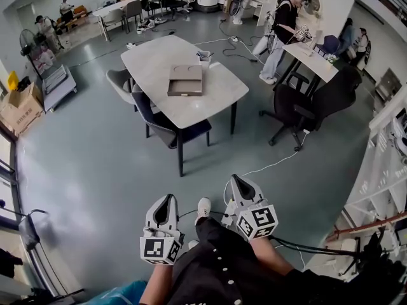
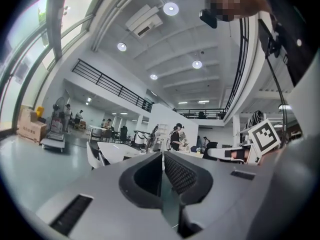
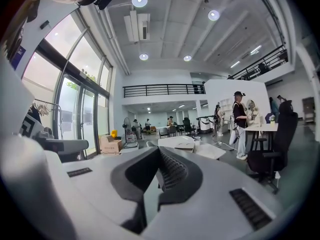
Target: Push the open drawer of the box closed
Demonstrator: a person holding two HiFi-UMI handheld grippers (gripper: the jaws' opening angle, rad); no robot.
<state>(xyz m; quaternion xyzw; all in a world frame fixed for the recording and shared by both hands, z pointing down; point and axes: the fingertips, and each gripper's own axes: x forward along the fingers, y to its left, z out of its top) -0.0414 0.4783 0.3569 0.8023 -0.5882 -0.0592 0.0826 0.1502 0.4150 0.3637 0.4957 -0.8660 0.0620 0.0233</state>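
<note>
Two grippers, both with jaws pressed together and nothing between them. We hold the left gripper [image 1: 168, 198] and the right gripper [image 1: 236, 178] low in front of our body, side by side, tips pointing forward over the grey floor [image 1: 95, 170], with a white shoe [image 1: 203, 207] between them. The left gripper view shows the left gripper's pads meeting at the tip [image 2: 162, 154]; the right gripper view shows the same for the right gripper [image 3: 159, 149].

The box [image 1: 185, 80] lies flat near the middle of a white table [image 1: 152, 49], well apart from both grippers, across open floor ahead of us. Its drawer looks pulled out on the side facing us, though it is too small to be sure. The right gripper view also catches the box [image 3: 185, 145] on the table, far off past the jaw tips.

A small cup [image 1: 204, 56] stands just beyond the box. A dark blue chair [image 1: 170, 129] is tucked at the table's near edge. A black office chair [image 1: 305, 107] stands to the right, and a person in black [image 1: 283, 24] stands behind it at another desk.
</note>
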